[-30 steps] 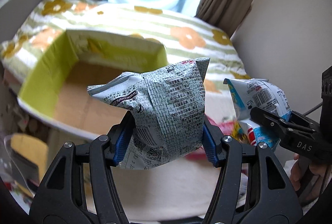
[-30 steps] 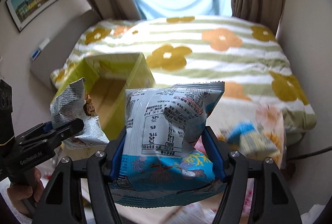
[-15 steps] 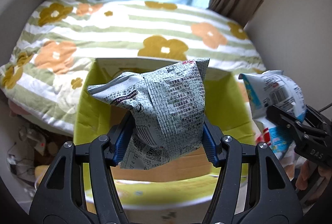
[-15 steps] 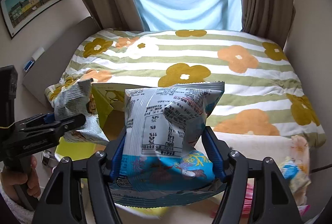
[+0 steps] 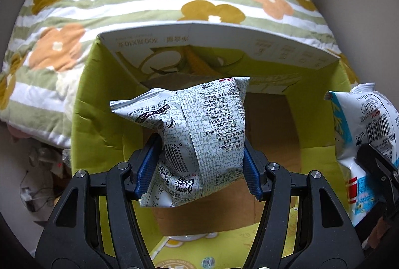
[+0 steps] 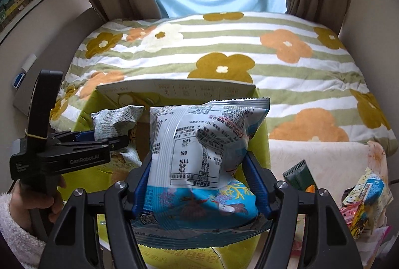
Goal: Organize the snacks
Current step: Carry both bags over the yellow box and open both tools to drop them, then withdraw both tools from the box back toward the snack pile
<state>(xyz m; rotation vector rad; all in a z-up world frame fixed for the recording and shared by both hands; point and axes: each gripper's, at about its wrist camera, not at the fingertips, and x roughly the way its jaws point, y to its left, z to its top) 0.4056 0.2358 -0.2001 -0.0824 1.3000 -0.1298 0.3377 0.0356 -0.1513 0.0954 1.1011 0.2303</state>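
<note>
I carried two snack bags over the open cardboard box [image 5: 104, 104], neither yet released. The grey printed bag [image 5: 199, 139] was pinched between the blue pads of my left gripper [image 5: 199, 169], hanging above the box's bare brown floor, where I saw no snacks. The blue-and-white bag [image 6: 202, 164] was pinched likewise in my right gripper [image 6: 202, 184], at about three o'clock of the grey one and over the box's right wall. Outward, at four o'clock in the right wrist view, a heap of loose snacks [image 6: 366, 201] and a dark green packet [image 6: 299, 175] awaited sorting, so I judged the task barely begun. The box stood against the flowered bedspread [image 6: 224, 44].
</note>
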